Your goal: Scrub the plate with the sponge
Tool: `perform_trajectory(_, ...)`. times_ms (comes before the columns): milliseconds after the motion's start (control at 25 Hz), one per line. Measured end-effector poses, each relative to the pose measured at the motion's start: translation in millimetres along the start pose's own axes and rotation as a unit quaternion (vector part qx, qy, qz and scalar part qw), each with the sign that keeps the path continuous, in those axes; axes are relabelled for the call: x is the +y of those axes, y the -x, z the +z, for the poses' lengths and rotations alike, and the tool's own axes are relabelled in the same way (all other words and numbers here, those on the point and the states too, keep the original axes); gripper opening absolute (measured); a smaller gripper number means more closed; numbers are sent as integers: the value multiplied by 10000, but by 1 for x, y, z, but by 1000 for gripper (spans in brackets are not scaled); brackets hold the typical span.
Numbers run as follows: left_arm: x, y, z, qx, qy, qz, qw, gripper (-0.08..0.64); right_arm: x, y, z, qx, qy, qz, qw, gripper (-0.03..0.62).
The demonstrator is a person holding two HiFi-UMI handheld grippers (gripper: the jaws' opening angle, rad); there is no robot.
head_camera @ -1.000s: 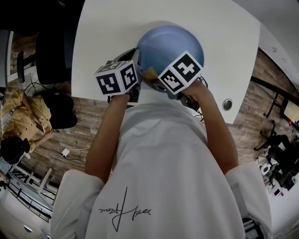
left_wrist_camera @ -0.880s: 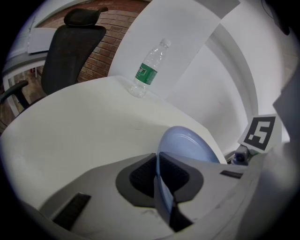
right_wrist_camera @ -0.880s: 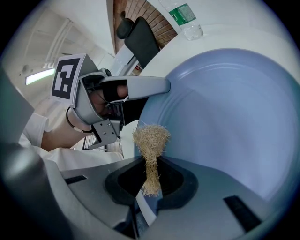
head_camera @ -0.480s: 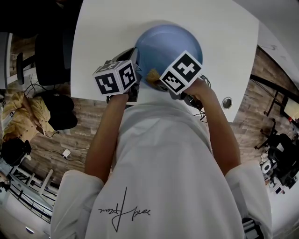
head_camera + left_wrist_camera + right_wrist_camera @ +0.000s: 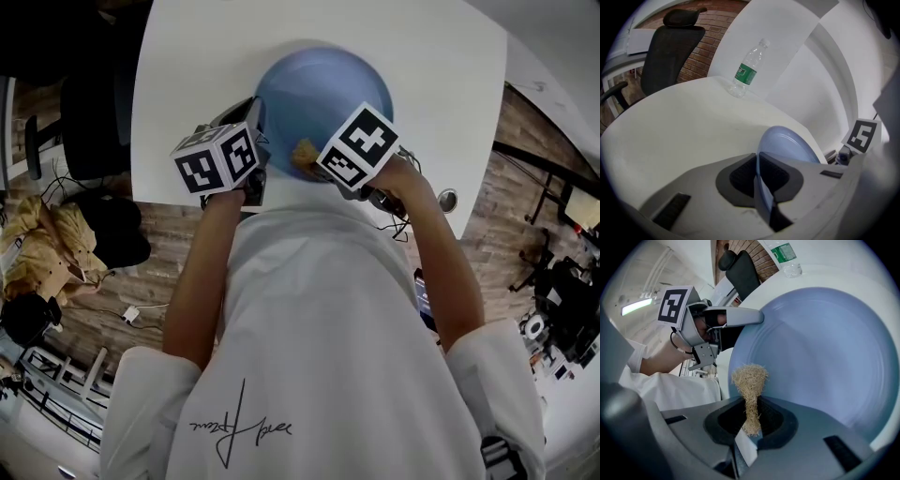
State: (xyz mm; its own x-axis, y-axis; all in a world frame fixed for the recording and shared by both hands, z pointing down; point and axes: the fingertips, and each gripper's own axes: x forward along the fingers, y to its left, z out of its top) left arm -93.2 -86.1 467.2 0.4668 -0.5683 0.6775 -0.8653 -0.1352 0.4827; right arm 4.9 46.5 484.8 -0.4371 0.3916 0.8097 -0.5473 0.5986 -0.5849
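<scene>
1. Plate point(image 5: 820, 357): round, pale blue and smooth, with a shallow well and a broad flat rim. It is held tilted over the white table point(image 5: 441, 75). Nothing lies in it.
2. The left tool point(image 5: 759, 180) is clamped on the plate's thin rim, which runs edge-on between its dark ribbed pads.
3. The right tool point(image 5: 750, 420) grips the sponge point(image 5: 749, 380), a tan tuft of coarse dry fibres. It is pinched narrow at the pads and flares above them. Its tip seems to touch the plate's face near the rim.
4. A bottle point(image 5: 747, 70) of clear plastic stands upright at the table's far edge, well apart from the plate. Its label is green, with print too small to read, and I cannot tell how full it is.
5. The white shirt point(image 5: 319, 356) carries a dark handwritten scrawl, illegible from here. Each tool's cube bears black-and-white square markers.
6. A black high-backed chair point(image 5: 670, 47) stands beyond the table.
</scene>
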Motion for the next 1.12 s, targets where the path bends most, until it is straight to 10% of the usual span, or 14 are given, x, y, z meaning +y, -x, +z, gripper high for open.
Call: perform_trajectory(1120,-2,0,2,6,21,-70,10000,15,-28,23,-22,666,651,-745,9929,44)
